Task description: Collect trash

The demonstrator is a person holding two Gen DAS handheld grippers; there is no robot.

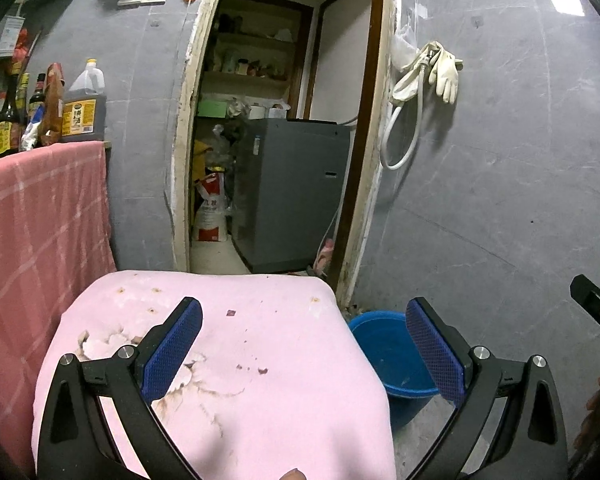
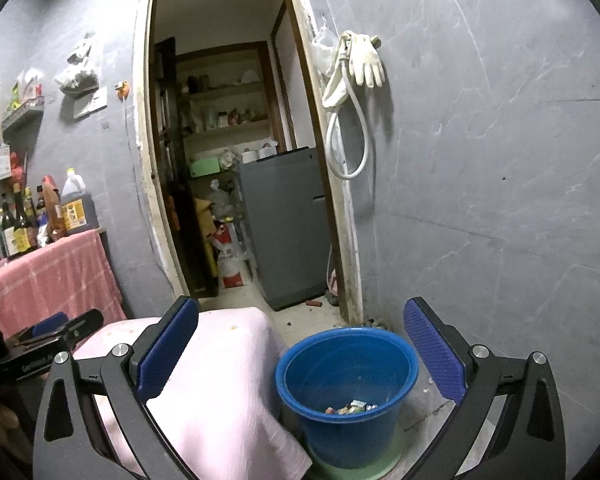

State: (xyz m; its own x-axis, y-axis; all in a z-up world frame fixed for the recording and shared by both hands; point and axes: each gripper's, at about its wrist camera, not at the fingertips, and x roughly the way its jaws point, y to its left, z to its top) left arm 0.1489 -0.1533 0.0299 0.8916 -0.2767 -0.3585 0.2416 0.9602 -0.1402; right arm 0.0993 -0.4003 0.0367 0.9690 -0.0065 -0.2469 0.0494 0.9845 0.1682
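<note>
Right wrist view: the right hand-held gripper (image 2: 300, 364) hangs released above the blue bucket (image 2: 346, 394), whose trash scraps (image 2: 350, 407) are too small to identify. Beside the bucket, the left hand-held gripper (image 1: 304, 356), released, hovers over the pink-covered surface (image 1: 260, 360), which hides part of the bucket.

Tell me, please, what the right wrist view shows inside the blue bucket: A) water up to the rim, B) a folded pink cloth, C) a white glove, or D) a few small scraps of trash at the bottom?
D: the blue bucket holds only a few small scraps of trash on its bottom; the right gripper above it is open.
</note>
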